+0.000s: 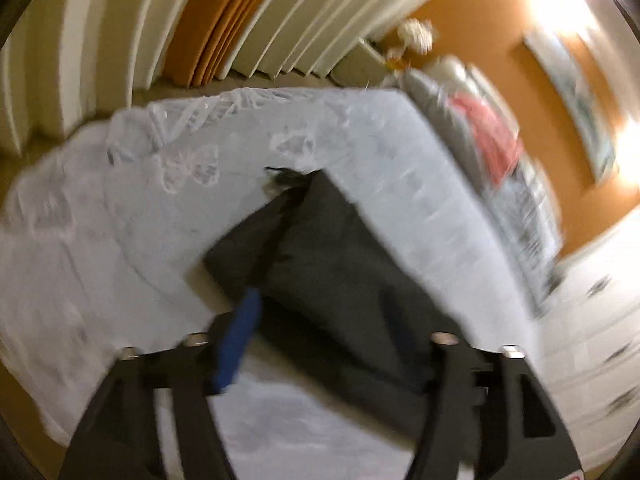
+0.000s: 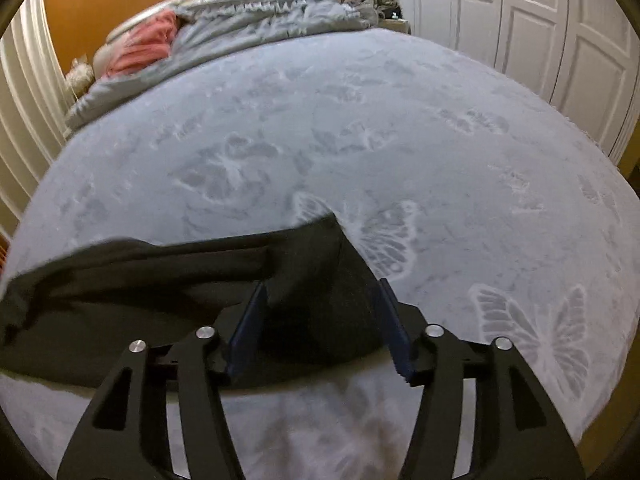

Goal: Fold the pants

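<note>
On the bed [image 2: 400, 120], my right gripper [image 2: 320, 300] hovers with its blue pads [image 2: 394, 320] parted, the folded corner of the dark pants [image 2: 160, 300] lying just ahead of and between them, not pinched. My left gripper [image 1: 320, 320] also stands open over the same pants [image 1: 340, 248], one blue pad [image 1: 240, 332] clear at its left; the other finger is lost against the dark cloth in a blurred view. The garment lies doubled into a compact, thick bundle on the butterfly-patterned bedspread [image 2: 520, 320], stretching away to the left of the right gripper. I judge at least one fold laid down and released; the bundle looks long yet, so a further fold and some smoothing probably remain. A rumpled grey duvet [image 2: 260, 12] and pink cloth [image 2: 148, 40] sit well beyond, at the headboard.
</note>
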The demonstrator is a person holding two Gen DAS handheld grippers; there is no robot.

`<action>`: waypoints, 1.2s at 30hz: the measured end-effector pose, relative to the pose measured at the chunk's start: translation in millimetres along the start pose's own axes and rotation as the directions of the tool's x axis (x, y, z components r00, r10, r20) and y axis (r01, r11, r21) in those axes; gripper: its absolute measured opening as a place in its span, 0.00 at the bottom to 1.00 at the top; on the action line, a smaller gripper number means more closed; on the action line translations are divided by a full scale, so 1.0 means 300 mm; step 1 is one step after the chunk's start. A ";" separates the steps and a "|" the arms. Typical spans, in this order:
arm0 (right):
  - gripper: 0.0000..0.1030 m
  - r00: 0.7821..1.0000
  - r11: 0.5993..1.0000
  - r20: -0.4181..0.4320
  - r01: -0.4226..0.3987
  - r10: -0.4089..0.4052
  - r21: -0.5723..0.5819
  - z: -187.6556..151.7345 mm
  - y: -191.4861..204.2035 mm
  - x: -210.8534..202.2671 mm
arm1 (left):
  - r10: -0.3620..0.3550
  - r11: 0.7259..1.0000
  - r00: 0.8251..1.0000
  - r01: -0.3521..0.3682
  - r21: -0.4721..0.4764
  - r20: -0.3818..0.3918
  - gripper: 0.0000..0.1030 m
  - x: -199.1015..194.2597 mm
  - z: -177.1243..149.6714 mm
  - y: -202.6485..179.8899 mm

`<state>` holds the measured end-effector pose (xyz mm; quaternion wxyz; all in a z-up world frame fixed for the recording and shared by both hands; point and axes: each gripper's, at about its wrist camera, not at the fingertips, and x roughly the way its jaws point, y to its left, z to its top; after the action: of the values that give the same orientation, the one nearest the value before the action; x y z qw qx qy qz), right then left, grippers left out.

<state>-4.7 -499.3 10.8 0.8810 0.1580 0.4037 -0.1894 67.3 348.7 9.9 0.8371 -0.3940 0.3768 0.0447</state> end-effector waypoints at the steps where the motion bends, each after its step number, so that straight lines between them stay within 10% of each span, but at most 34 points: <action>1: 0.58 1.000 1.000 0.009 -0.016 0.016 0.014 0.006 0.007 -0.024 | -0.047 0.997 0.999 0.048 -0.066 0.005 0.77 0.005 -0.002 -0.002; 8: 0.76 0.978 0.965 0.071 -0.207 0.198 0.162 -0.029 0.135 -0.062 | -0.149 0.968 0.976 0.112 -0.223 -0.159 0.71 0.256 -0.055 -0.025; 10: 0.76 0.991 0.979 0.029 -0.136 0.133 0.155 -0.041 0.155 -0.019 | -0.140 0.983 0.974 0.115 -0.145 -0.176 0.25 0.287 -0.057 -0.063; 12: 0.75 0.991 0.977 -0.009 -0.132 0.135 0.168 -0.037 0.163 0.013 | -0.151 0.986 0.975 0.136 -0.101 -0.164 0.01 0.282 -0.041 -0.081; 24: 0.57 0.912 0.883 -0.173 -0.289 0.371 0.370 -0.008 0.241 0.256 | -0.272 0.950 0.960 0.256 -0.180 -0.070 0.01 0.208 0.028 -0.022; 27: 0.51 0.926 0.900 -0.199 -0.233 0.321 0.368 -0.013 0.262 0.317 | -0.278 0.947 0.959 0.263 -0.183 -0.059 0.01 0.199 0.043 -0.011; 28: 0.23 0.932 0.909 -0.203 -0.215 0.300 0.358 -0.012 0.264 0.326 | -0.273 0.949 0.960 0.258 -0.183 -0.061 0.01 0.205 0.046 -0.009; 30: 0.05 0.933 0.895 -0.143 -0.259 0.329 0.364 0.011 0.253 0.273 | -0.255 0.954 0.965 0.240 -0.179 -0.068 0.01 0.211 0.051 0.002; 33: 0.03 0.913 0.882 0.007 -0.397 0.409 0.255 0.055 0.261 0.069 | -0.241 0.961 0.968 0.228 -0.156 -0.069 0.01 0.179 0.048 0.012; 36: 0.07 0.951 0.949 -0.047 -0.302 0.307 0.086 0.002 0.273 0.008 | -0.160 0.981 0.985 0.152 -0.118 -0.062 0.01 0.152 0.055 0.030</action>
<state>34.9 -428.2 19.5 0.8803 0.2582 0.3930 -0.0622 106.0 356.2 -19.4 0.8006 -0.4700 0.3713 -0.0139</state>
